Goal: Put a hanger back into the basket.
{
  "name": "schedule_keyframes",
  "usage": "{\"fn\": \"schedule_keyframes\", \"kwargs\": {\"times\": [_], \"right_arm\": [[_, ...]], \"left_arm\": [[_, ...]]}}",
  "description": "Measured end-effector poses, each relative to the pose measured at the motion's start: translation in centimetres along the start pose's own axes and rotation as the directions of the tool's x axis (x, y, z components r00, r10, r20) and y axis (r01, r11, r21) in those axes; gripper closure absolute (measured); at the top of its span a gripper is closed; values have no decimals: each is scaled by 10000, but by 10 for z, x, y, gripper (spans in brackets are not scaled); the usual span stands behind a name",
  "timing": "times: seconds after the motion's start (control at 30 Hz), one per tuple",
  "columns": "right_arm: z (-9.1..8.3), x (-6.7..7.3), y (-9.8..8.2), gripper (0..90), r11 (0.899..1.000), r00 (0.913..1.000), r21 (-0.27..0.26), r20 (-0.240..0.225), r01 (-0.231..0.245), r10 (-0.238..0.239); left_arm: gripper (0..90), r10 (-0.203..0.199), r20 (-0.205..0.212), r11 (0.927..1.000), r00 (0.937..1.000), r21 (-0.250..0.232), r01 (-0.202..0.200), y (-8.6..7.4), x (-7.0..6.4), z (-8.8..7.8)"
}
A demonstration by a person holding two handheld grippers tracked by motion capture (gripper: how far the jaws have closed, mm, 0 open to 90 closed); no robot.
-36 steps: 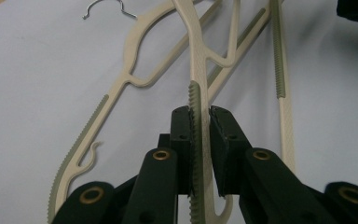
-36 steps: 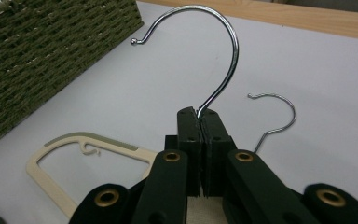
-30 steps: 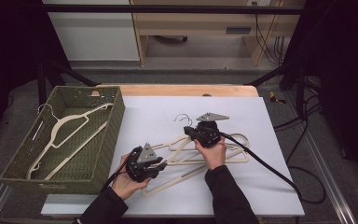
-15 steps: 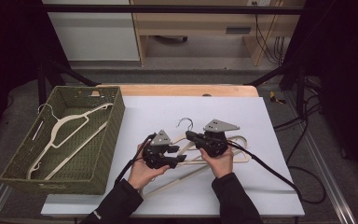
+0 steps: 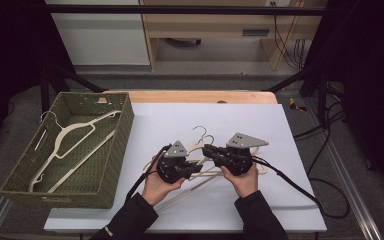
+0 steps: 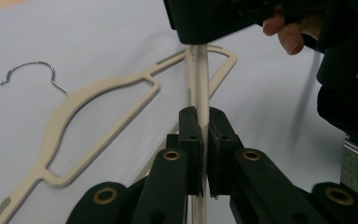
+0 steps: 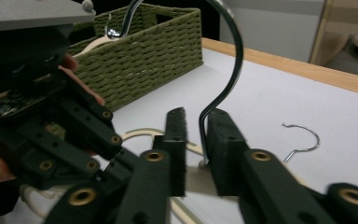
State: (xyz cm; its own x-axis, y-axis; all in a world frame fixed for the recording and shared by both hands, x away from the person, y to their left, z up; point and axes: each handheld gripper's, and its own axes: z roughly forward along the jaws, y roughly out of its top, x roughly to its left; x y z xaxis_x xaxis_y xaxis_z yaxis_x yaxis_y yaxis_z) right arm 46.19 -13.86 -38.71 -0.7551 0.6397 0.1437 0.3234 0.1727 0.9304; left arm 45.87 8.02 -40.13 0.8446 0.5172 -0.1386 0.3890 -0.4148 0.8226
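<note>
A cream hanger bar [image 6: 200, 79] is clamped between the shut jaws of my left gripper [image 6: 204, 116], which in the high view sits at table centre [image 5: 198, 167]. My right gripper [image 7: 196, 116] faces it from the right [image 5: 206, 149]. Its jaws stand slightly apart around the steel hook [image 7: 233, 70] of that hanger; the wire rests against the right pad. A second cream hanger [image 6: 88, 107] lies flat on the white table [image 5: 280, 130], its hook [image 7: 303, 140] beside the grippers.
A green woven basket [image 5: 115, 150] stands at the table's left and holds more cream hangers [image 5: 70, 135]; it also shows behind the left hand in the right gripper view [image 7: 154, 51]. Cables trail off the table's right side [image 5: 300, 185].
The left gripper has moved up and to the right towards the centre. The right gripper has shifted slightly right, and the two now face each other on the hanger.
</note>
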Motion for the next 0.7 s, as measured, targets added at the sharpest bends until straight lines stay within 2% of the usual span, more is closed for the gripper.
{"fn": "schedule_keyframes", "kwargs": {"times": [0.03,0.07,0.13,0.17,0.23,0.3,0.43,0.57,0.63,0.7], "right_arm": [[-3,1,1,720,10000,10000,-20,-60,-7,6],[-9,3,1,667,9998,9999,-144,-43,147,-148],[-12,4,1,635,9996,9998,-208,-79,195,-197],[-19,6,1,569,9986,9996,-471,-154,245,-253],[-27,6,2,500,9974,9995,-677,-152,265,-275],[-35,5,2,406,9961,9993,-811,-59,352,-358],[-48,0,-1,283,9939,9990,-1031,246,396,-373],[-56,-5,-4,208,9934,9987,-1129,472,223,-171],[-59,-8,-7,167,9939,9972,-1085,734,206,-126],[-60,-8,-7,157,9944,9967,-1034,796,239,-156]], "left_arm": [[858,142,-166,9999,9998,-27,-143,1,-3,-3],[858,127,-145,9999,9998,-95,-129,1,-3,-5],[859,147,-91,9997,9999,-186,-149,3,-4,-9],[860,165,-72,9995,9998,-267,-167,4,-5,-12],[860,217,-168,9990,9996,-384,-223,6,-6,-18],[860,281,-401,9985,9988,-458,-299,10,-6,-25],[859,301,-713,9967,9970,-729,-353,18,-2,-45],[859,333,-1080,9934,9936,-1056,-447,26,4,-69],[859,283,-1224,9917,9921,-1211,-432,30,7,-81],[859,285,-1349,9898,9904,-1346,-468,34,11,-93]]}}
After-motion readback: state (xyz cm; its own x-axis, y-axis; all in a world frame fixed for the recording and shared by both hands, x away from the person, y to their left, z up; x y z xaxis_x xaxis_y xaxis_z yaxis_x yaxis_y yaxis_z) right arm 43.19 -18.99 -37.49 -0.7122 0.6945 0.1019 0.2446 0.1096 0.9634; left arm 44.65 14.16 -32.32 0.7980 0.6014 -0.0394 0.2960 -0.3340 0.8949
